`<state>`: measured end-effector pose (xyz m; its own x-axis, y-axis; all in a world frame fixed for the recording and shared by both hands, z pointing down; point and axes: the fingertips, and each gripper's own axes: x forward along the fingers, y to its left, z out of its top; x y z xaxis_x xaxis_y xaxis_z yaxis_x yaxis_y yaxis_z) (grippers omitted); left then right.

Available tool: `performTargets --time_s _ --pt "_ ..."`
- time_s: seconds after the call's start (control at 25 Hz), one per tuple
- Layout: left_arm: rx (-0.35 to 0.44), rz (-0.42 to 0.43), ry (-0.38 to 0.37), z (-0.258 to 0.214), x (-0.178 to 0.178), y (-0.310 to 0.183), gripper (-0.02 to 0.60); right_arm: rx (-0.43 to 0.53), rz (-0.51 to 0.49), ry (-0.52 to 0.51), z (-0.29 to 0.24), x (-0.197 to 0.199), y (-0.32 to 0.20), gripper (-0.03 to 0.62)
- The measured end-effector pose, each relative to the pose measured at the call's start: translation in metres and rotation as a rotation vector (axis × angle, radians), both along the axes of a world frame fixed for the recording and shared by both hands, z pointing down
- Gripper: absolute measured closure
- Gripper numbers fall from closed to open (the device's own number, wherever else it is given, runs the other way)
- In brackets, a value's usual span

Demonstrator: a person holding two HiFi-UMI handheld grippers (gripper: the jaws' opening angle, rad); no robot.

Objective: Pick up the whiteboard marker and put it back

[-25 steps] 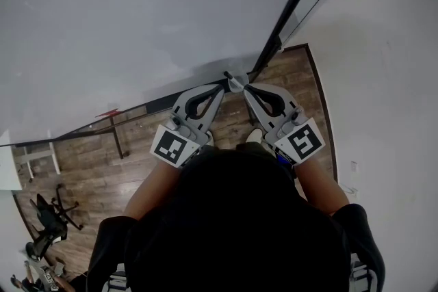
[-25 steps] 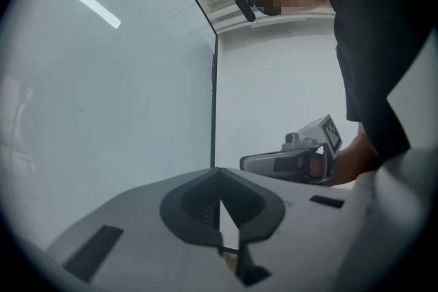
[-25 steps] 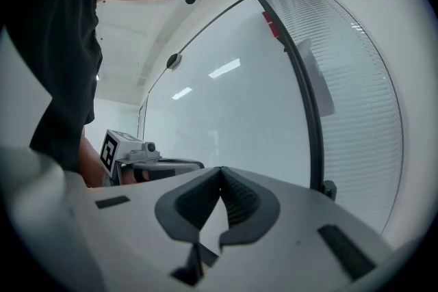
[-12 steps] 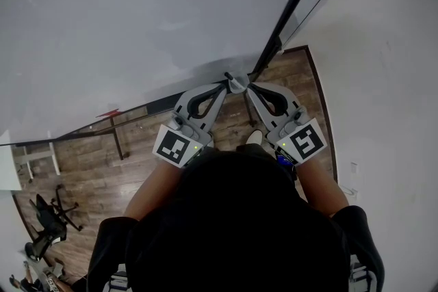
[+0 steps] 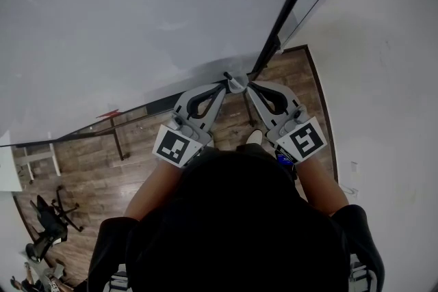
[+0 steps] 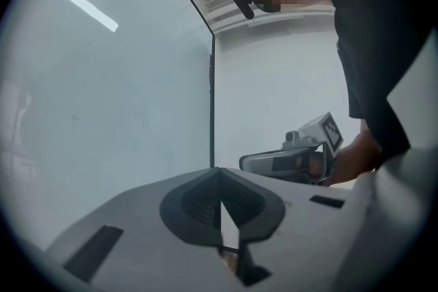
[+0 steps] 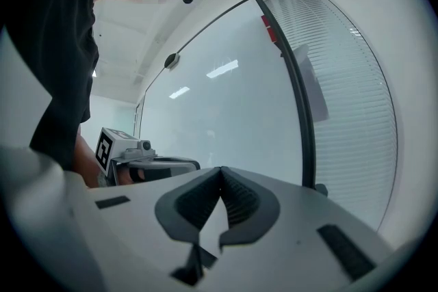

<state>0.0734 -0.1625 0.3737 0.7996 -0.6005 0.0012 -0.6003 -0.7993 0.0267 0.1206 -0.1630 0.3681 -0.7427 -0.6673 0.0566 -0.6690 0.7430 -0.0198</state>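
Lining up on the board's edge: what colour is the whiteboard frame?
Black. The whiteboard frame shows best in the right gripper view.

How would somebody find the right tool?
From the big whiteboard, follow its black edge down to the wooden floor, where two grey tools point tip to tip. The right tool is the one nearer the plain white wall, not the whiteboard.

A whiteboard [image 5: 137,24] stands on wooden floor [image 5: 89,167] near a black chair [image 5: 48,221]
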Motion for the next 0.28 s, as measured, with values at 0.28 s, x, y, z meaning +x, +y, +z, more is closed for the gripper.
performTargets --time_s 0.28 --pt "-0.01 0.0 0.007 0.0041 -0.0009 -0.0007 0.578 -0.029 -0.004 0.042 0.0088 -0.0016 -0.0003 0.594"
